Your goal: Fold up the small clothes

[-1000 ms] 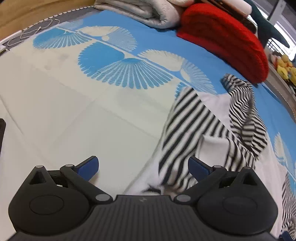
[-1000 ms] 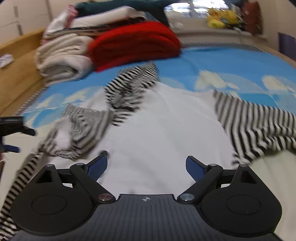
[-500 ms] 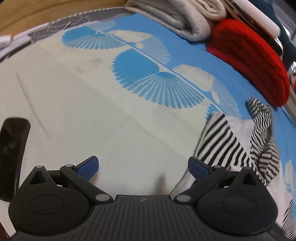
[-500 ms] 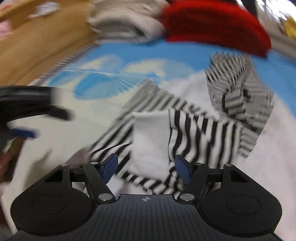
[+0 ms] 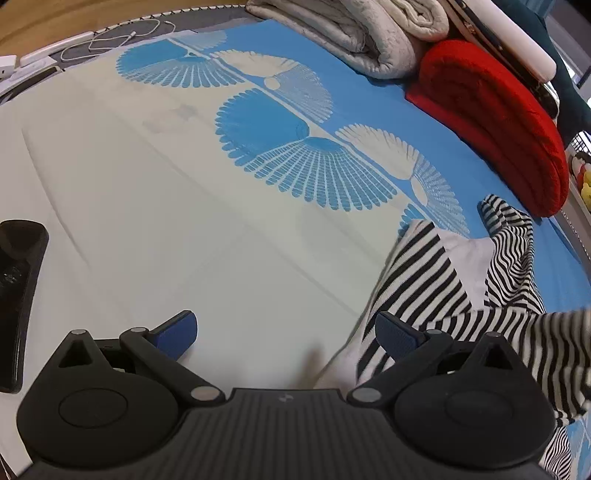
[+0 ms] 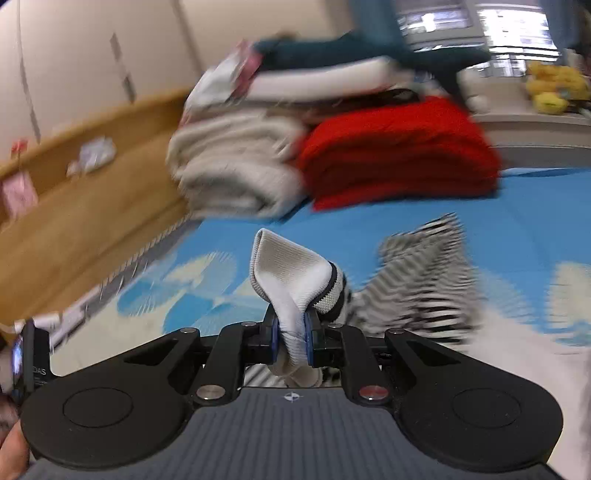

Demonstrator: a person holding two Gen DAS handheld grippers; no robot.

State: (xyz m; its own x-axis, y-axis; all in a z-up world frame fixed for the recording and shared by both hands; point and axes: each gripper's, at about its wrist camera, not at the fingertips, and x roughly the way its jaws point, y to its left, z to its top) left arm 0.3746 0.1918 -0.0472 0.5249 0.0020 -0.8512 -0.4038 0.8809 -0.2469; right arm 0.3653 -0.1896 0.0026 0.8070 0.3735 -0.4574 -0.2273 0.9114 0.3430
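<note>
A black-and-white striped garment (image 5: pixel 424 273) with a white body lies crumpled on the blue-and-cream bedsheet (image 5: pixel 147 221). My left gripper (image 5: pixel 284 328) hangs open over bare sheet, and the garment's edge lies under its right finger (image 5: pixel 393 332). My right gripper (image 6: pixel 291 336) is raised above the bed. Its jaws are closing and the pads press on the garment's white ribbed cuff (image 6: pixel 284 273), which sticks up between them. The rest of the garment (image 6: pixel 417 288) trails blurred behind and to the right.
A folded red blanket (image 5: pixel 491 122) and cream blankets (image 5: pixel 354 33) are stacked at the head of the bed. A black flat device (image 5: pixel 18 295) lies at the left on the sheet. White cables (image 5: pixel 110 37) lie near the wooden frame (image 6: pixel 74 203).
The right gripper went from wide open over the garment to shut on its white cuff, then lifted it off the bed. The left gripper shifted left, staying open.
</note>
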